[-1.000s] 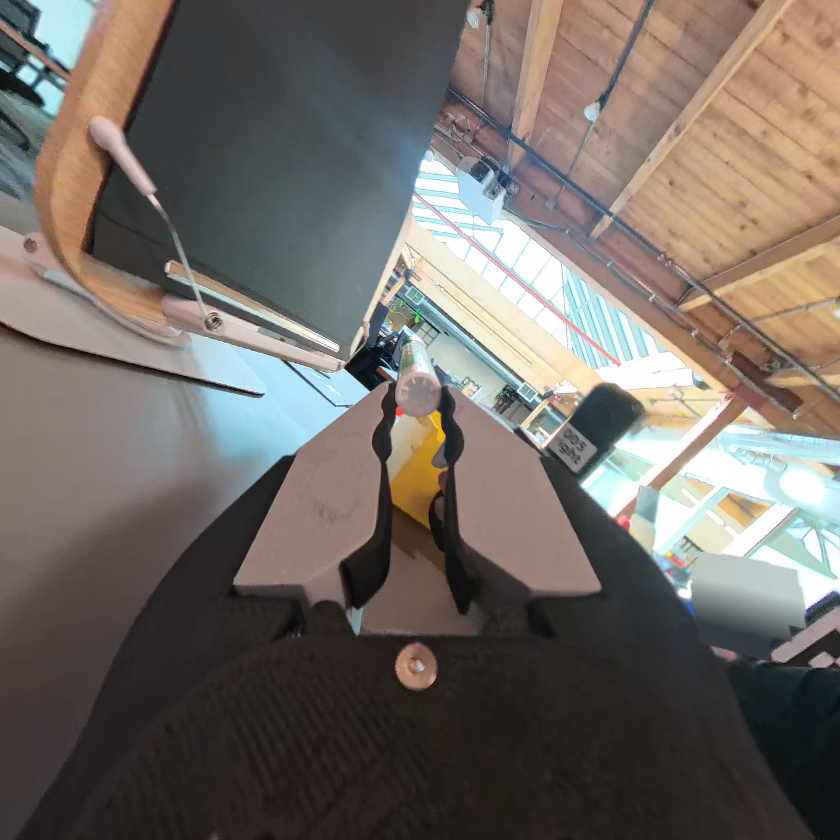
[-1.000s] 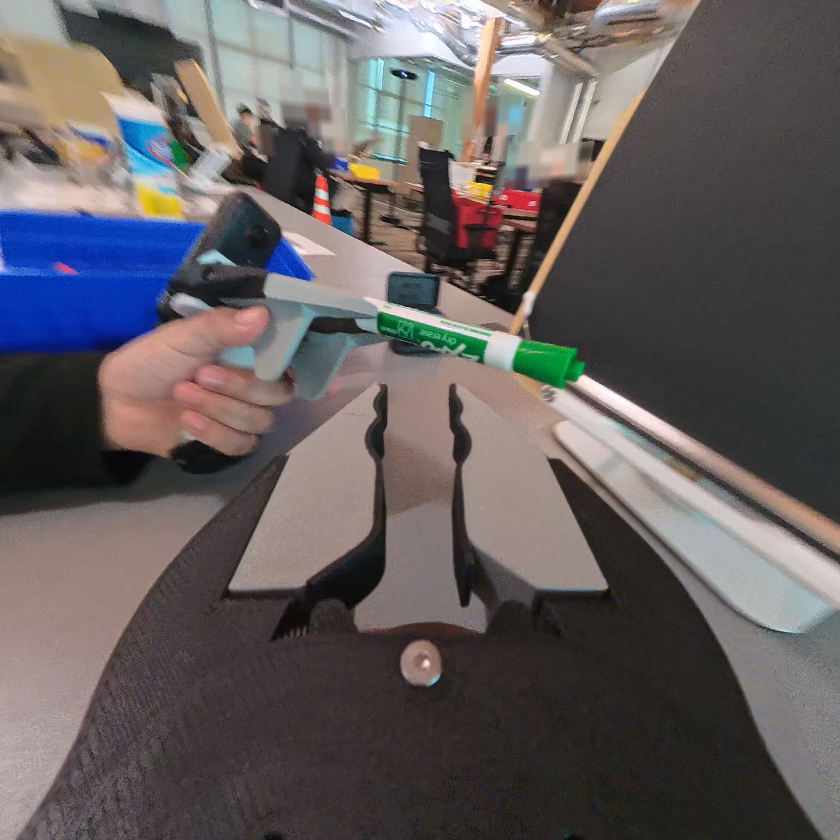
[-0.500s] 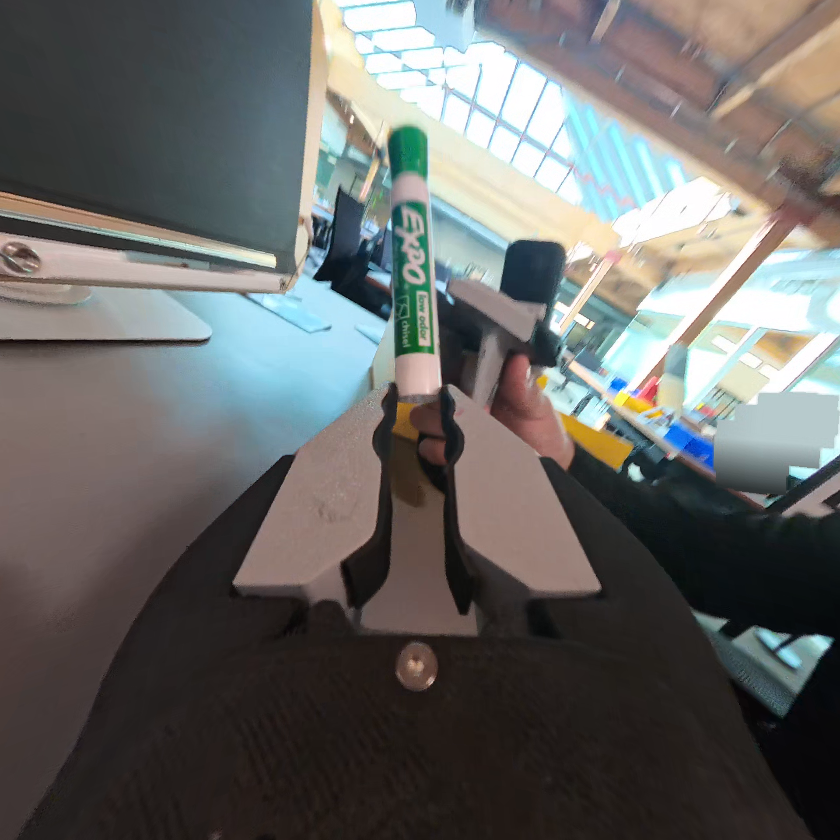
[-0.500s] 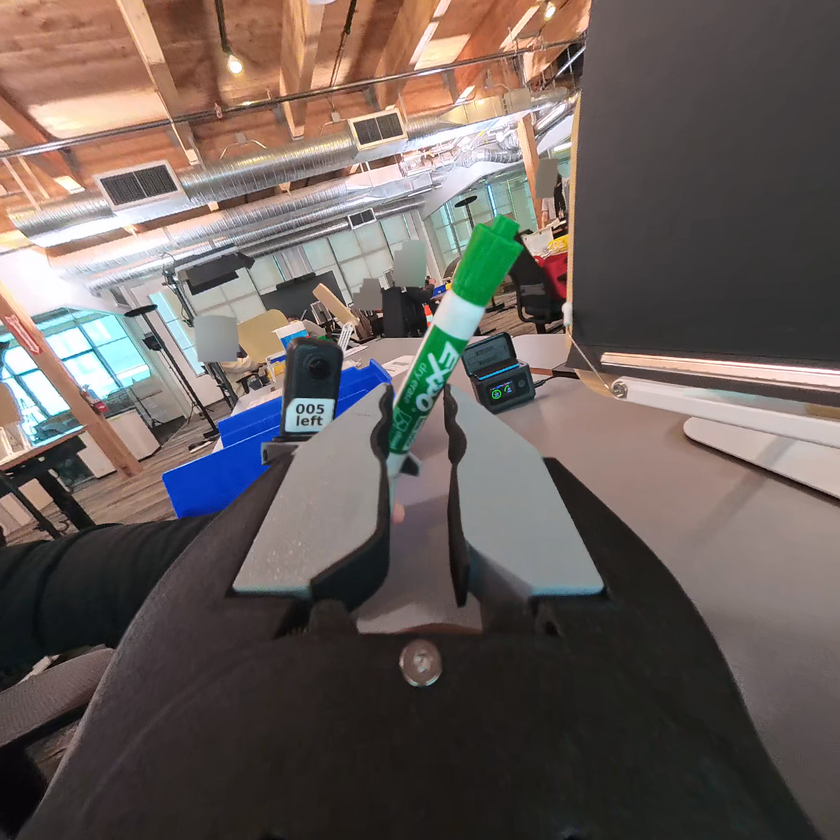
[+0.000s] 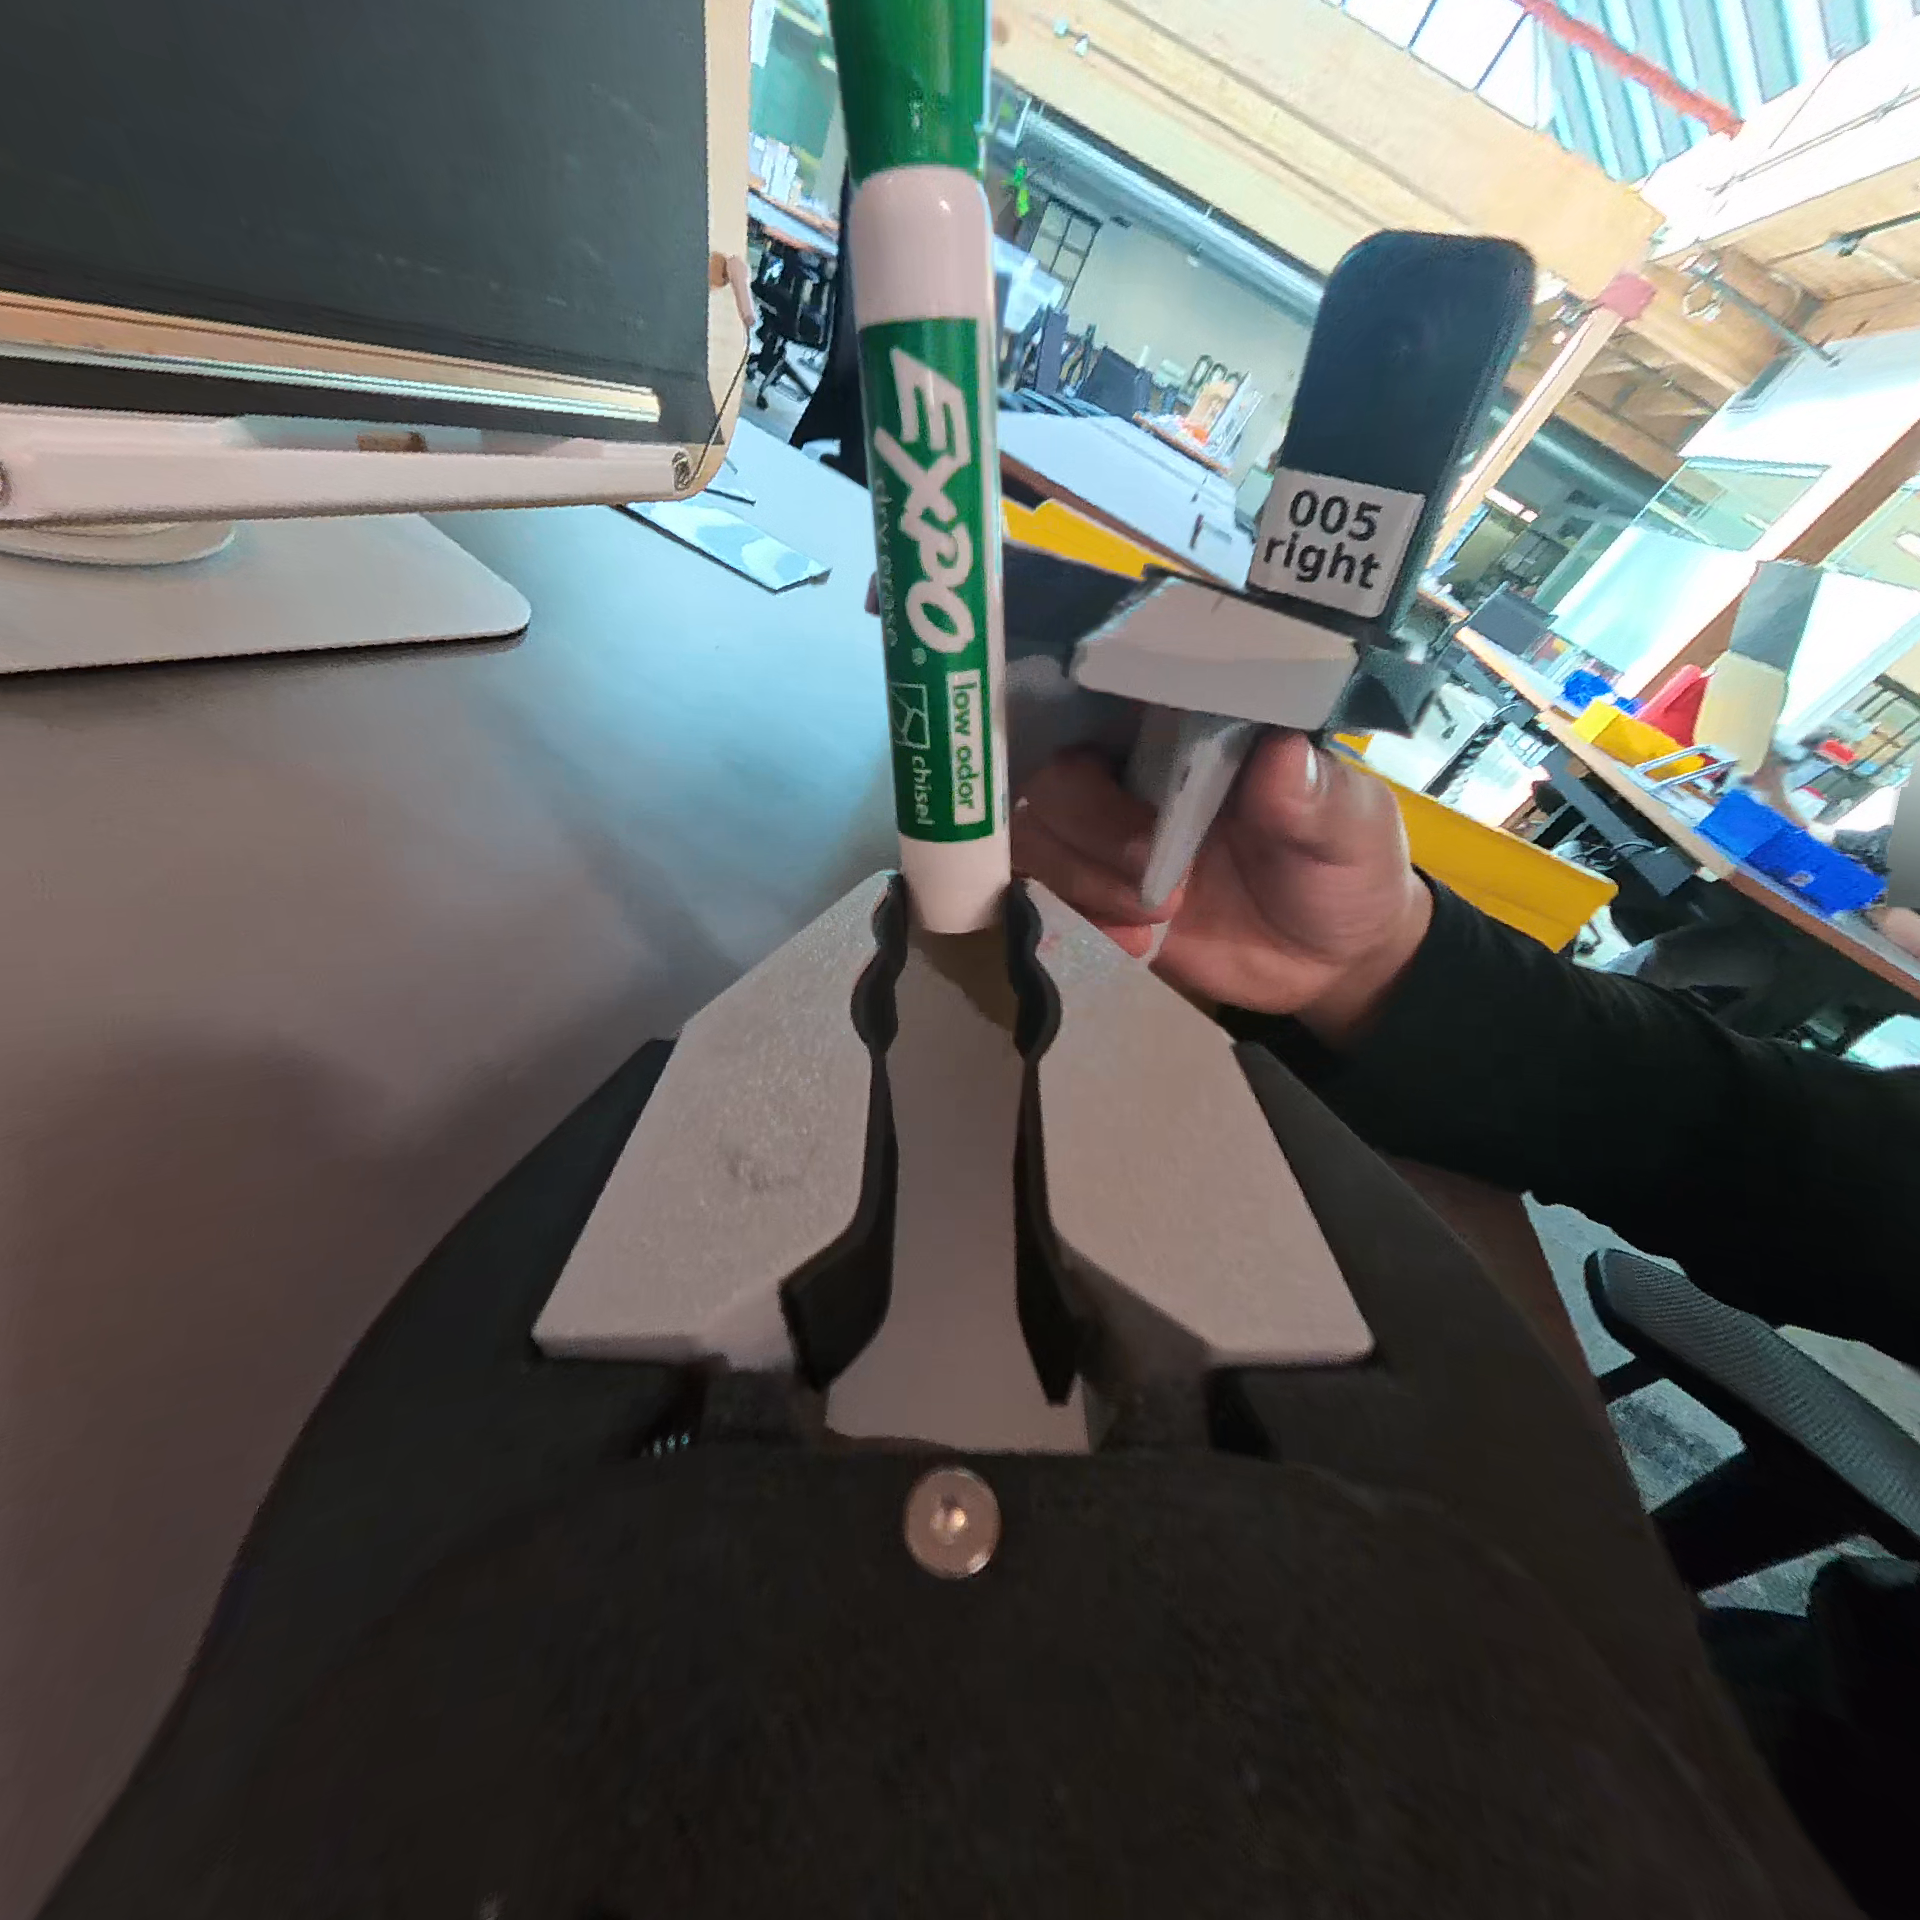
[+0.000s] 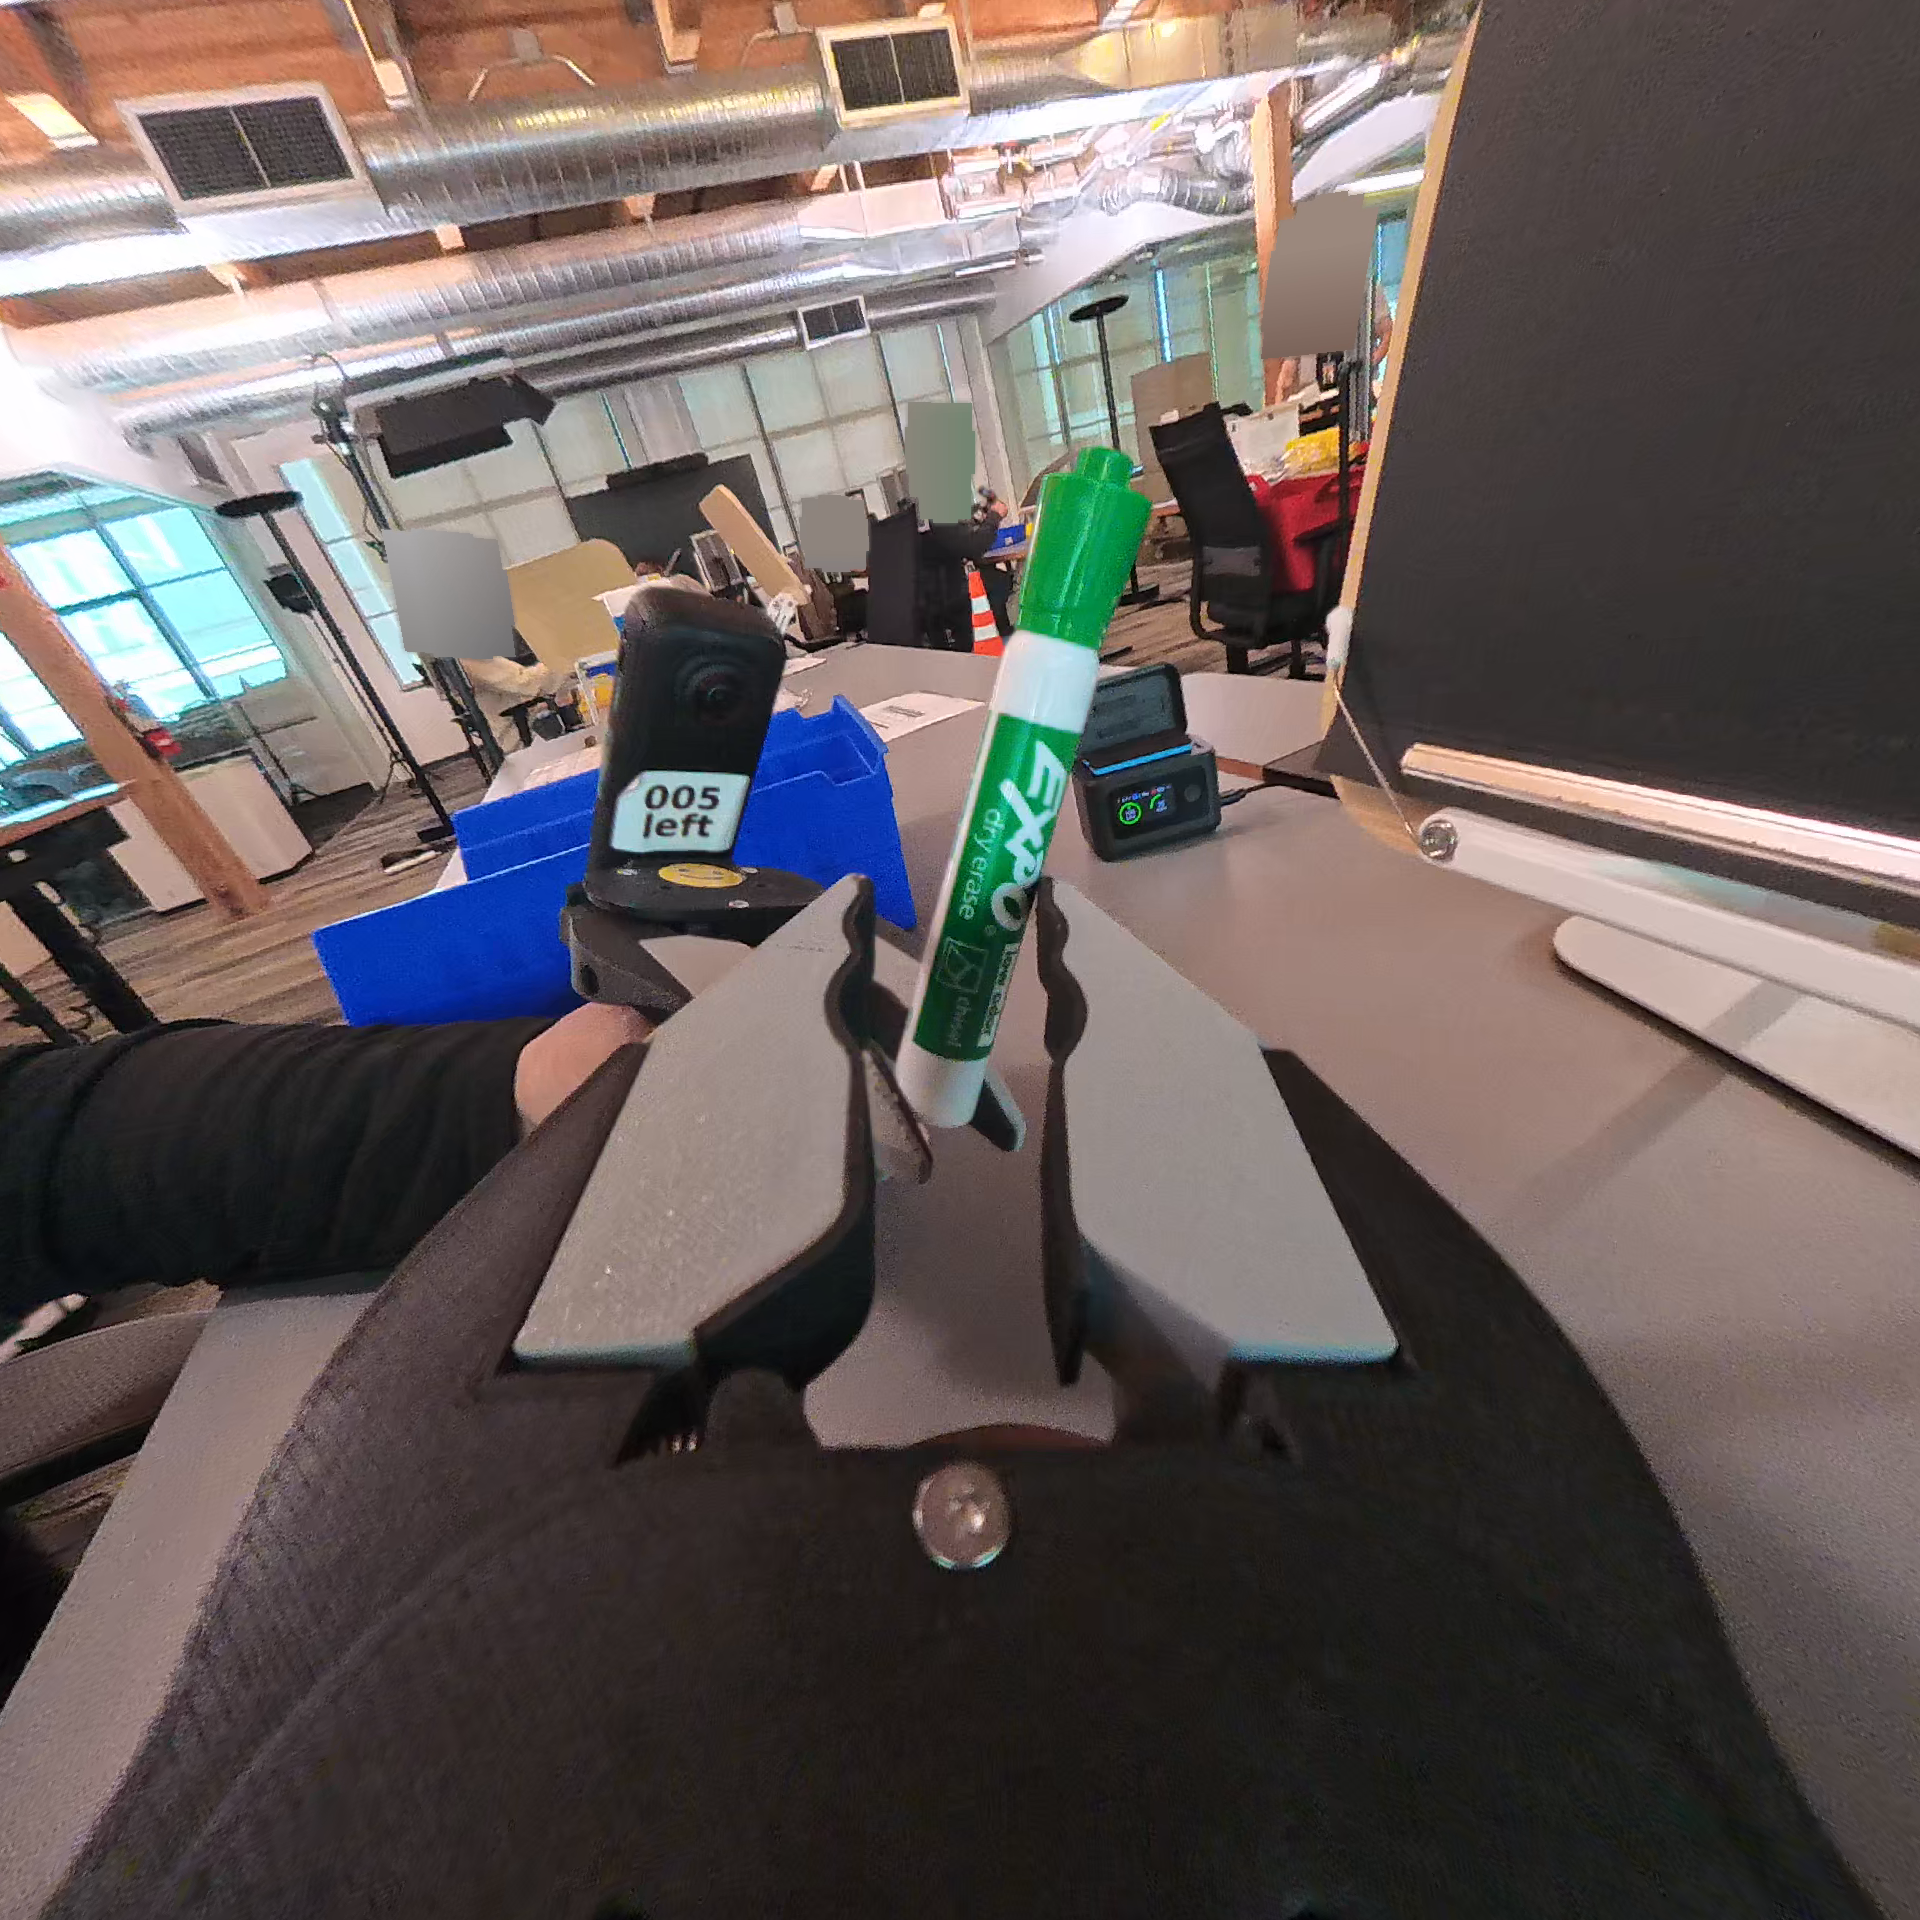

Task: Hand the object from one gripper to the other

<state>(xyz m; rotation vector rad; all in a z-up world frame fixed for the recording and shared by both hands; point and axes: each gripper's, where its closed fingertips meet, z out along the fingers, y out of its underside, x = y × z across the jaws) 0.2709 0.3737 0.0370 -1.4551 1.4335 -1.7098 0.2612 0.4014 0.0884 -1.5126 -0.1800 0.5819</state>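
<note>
A green and white marker (image 5: 930, 520) stands upright, its white bottom end pinched between my left gripper's (image 5: 954, 914) fingertips. My right gripper (image 5: 1049, 686), held by a hand, is just right of the marker in the left wrist view. In the right wrist view the marker (image 6: 1023, 790) rises between my right gripper's (image 6: 951, 904) fingers. The jaws stand apart around its barrel, with a gap on the left side. The left gripper's tips (image 6: 956, 1122) show clamped on the marker's bottom end, under the right gripper's fingers.
A dark monitor (image 5: 312, 208) on a white stand (image 5: 260, 603) stands on the grey table (image 5: 416, 831); it fills the right side of the right wrist view (image 6: 1662, 416). A blue bin (image 6: 499, 914) and a small black device with a screen (image 6: 1143, 800) lie beyond. Across from one pair of fingers to the other is roughly 5 cm.
The left gripper has turned the marker from level to upright. The right gripper has come up so that its fingers sit on either side of the marker's barrel.
</note>
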